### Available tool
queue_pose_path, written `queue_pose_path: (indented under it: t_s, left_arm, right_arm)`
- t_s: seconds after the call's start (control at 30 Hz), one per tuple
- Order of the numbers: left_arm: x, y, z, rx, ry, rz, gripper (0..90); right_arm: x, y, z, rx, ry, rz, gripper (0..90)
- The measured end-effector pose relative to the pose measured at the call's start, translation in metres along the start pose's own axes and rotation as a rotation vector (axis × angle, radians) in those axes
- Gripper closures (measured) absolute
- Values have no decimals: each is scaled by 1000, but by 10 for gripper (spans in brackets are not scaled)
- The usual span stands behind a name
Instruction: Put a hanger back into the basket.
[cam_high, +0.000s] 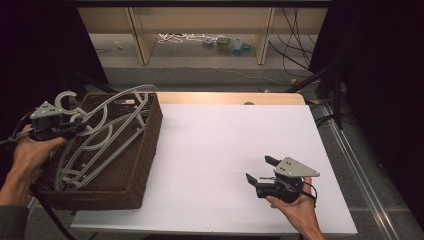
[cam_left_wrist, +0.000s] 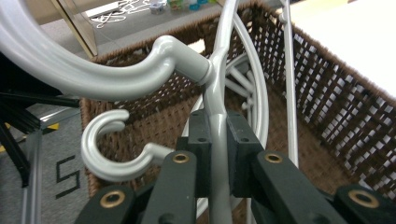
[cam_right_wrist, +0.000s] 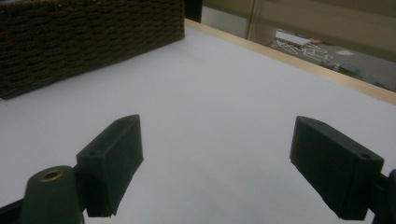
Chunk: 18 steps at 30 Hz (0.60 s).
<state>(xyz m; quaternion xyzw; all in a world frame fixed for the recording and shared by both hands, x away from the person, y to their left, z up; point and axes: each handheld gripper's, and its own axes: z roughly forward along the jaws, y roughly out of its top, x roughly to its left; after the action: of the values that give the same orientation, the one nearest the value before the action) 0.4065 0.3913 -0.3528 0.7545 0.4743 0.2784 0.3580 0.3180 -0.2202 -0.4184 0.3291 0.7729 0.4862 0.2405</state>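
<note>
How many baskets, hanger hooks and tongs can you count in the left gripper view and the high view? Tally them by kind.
Basket: 1
Hanger hooks: 2, large hook and small hook
Tongs: 2, left tongs shut on a hanger, right tongs open
Total: 5

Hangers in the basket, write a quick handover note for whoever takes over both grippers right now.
Left gripper: shut on a grey hanger, pinching its stem just below the hook, over the left end of the basket.
Right gripper: open, holding nothing, low over the white table at the front right.
Things: several grey hangers lie tangled in the brown wicker basket at the table's left; a second hook sits right beside the held one.
Done: one hanger gripped.
Left: by the look of it, lift that hanger free of the tangle and set it on the table; none lies there yet.
</note>
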Motion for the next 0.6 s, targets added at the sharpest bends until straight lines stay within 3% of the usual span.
queue_pose_path:
  t_s: [0.13, 0.2, 0.3, 0.37, 0.43, 0.47, 0.6]
  left_arm:
    - [3, -6, 1, 4, 1, -3, 823]
    - [5, -7, 0, 22, 4, 17, 823]
    - [6, -9, 2, 20, 9, 7, 823]
    - [9, -8, 0, 59, 9, 49, 823]
    - [5, -9, 4, 34, 13, 20, 823]
    - [9, -7, 3, 79, 14, 72, 823]
    - [8, -6, 10, 107, 30, 100, 823]
  right_arm:
    - [0, 0, 0, 1, 1, -1, 180]
    - [0, -1, 1, 2, 0, 0, 180]
    - [1, -1, 2, -6, -2, -1, 180]
    - [0, -1, 1, 7, 2, 1, 180]
    - [0, -1, 1, 5, 1, 0, 180]
    - [0, -1, 1, 5, 2, 0, 180]
    - [0, -2, 3, -5, 7, 2, 179]
